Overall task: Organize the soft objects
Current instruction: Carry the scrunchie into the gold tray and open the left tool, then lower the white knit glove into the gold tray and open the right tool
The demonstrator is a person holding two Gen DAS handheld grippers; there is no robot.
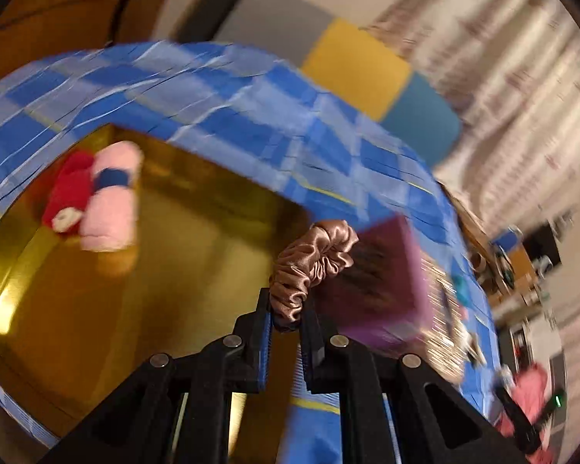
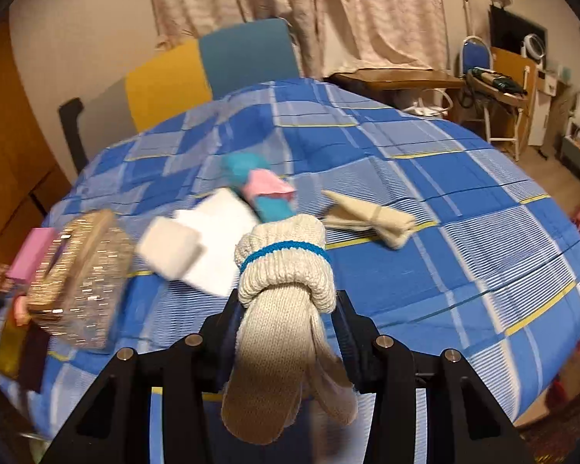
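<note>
Left gripper [image 1: 286,319]: fingers pinch the low end of a tan satin scrunchie [image 1: 313,266], so the loop stands up clear of the pads and can drop free when they part.
Position: held over the open yellow box [image 1: 197,239], which rests on the blue checked bedspread [image 1: 220,92]; judged a carry toward that box.
Box contents: a pink roll [image 1: 112,197] with a blue band and a red item [image 1: 65,193] lie together at the far corner (grouped, touching).
Right gripper [image 2: 288,309]: fingers clamp a rolled pair of cream knit gloves [image 2: 286,309] at the cuff, where the bundle is thickest and least likely to unroll; the glove fingers hang toward the camera.
Remaining on bed: white cloth [image 2: 212,232], teal-and-pink bundle [image 2: 263,189], beige bundle [image 2: 371,218], sequinned pouch [image 2: 77,278].
Hard to read: left view is motion-blurred; the purple block [image 1: 382,290] behind the scrunchie cannot be identified.
Cut off: box near wall and floor under the gripper body; left edge items in the right view are too dark to name.
</note>
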